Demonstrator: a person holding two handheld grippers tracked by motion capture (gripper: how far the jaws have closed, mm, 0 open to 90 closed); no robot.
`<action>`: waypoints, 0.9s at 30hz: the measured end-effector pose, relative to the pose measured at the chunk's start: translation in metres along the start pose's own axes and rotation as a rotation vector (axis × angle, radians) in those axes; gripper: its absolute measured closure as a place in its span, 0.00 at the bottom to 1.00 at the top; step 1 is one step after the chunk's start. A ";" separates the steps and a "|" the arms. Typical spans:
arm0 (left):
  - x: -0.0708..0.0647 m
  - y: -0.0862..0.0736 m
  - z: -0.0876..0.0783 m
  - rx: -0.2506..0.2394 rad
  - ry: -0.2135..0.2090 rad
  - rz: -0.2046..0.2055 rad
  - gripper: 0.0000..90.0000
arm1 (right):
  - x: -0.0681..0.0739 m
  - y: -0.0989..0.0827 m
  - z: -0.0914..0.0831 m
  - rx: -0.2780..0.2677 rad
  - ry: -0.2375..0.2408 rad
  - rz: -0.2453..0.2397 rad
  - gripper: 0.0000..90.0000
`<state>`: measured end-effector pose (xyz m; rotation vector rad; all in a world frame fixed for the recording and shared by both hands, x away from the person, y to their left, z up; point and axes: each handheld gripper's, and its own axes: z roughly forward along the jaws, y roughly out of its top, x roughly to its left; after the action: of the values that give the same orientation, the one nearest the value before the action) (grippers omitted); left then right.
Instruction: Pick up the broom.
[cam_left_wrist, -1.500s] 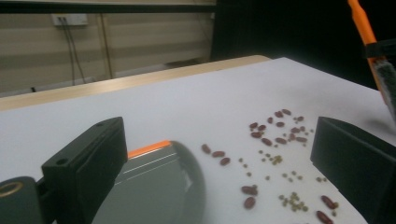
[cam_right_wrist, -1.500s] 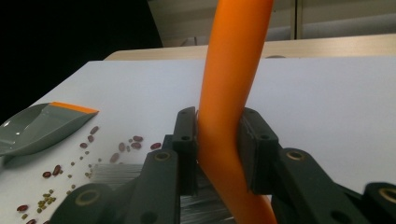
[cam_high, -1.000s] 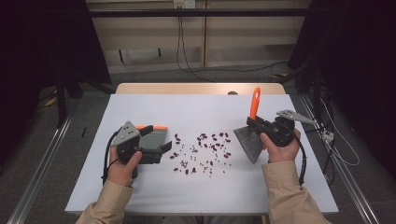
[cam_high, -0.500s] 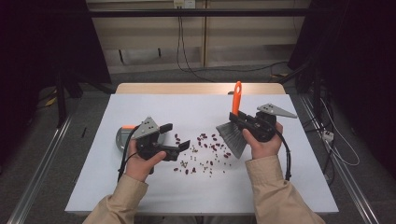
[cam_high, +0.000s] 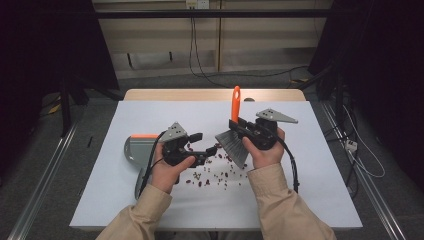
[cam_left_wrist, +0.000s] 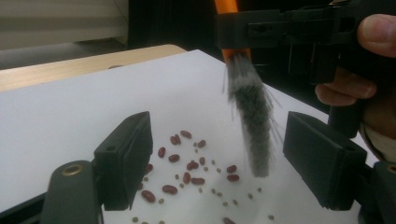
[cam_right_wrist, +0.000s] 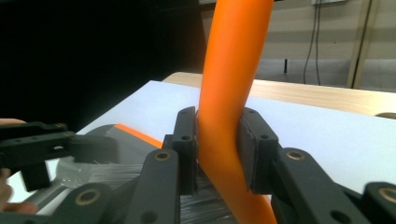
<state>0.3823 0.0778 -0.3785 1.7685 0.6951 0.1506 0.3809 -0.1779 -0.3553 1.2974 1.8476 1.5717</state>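
Both hands have drawn in toward the middle of the table since the earlier frames, and the left gripper (cam_high: 196, 145) has just been closing its jaws, with nothing between them.

High view: the right gripper (cam_high: 239, 131) holds the brush (cam_high: 234, 142) upright, orange handle pointing to the far side, grey bristles fanned toward the near side over the right edge of the scattered beans (cam_high: 212, 175). The left gripper sits just left of the bristles, empty and part open. Behind it, at the left, the grey dustpan (cam_high: 135, 149) with its orange lip lies flat on the white table (cam_high: 310, 170), untouched.

Left gripper view: its two black jaws stand apart with only beans (cam_left_wrist: 187, 165) on the sheet beyond them. The brush (cam_left_wrist: 250, 126) hangs between them farther off, bristle tips just above the sheet (whether they touch I cannot tell).

Right gripper view: the jaws are clamped on the brush's orange handle (cam_right_wrist: 231, 93), pads pressing from both sides, low on the shaft near the bristle head.

By my judgement the brush is light, with a stiff, smooth plastic handle that could twist in the pads, so a hold low by the head suits it. The bristles are soft and will splay. The beans are small, hard and apt to roll.
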 end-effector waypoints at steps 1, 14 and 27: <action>0.000 0.001 0.002 -0.005 -0.006 -0.001 0.28 | 0.003 0.000 0.002 0.000 0.001 -0.002 0.79; 0.004 -0.002 0.009 0.016 -0.068 -0.072 0.85 | 0.027 -0.001 0.021 -0.004 0.066 -0.025 0.79; 0.006 -0.001 -0.001 0.036 -0.084 -0.068 0.94 | 0.011 -0.008 0.014 -0.005 0.224 -0.040 0.54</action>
<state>0.3863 0.0822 -0.3805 1.7723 0.6997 0.0173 0.3831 -0.1608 -0.3644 1.1136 1.9863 1.7597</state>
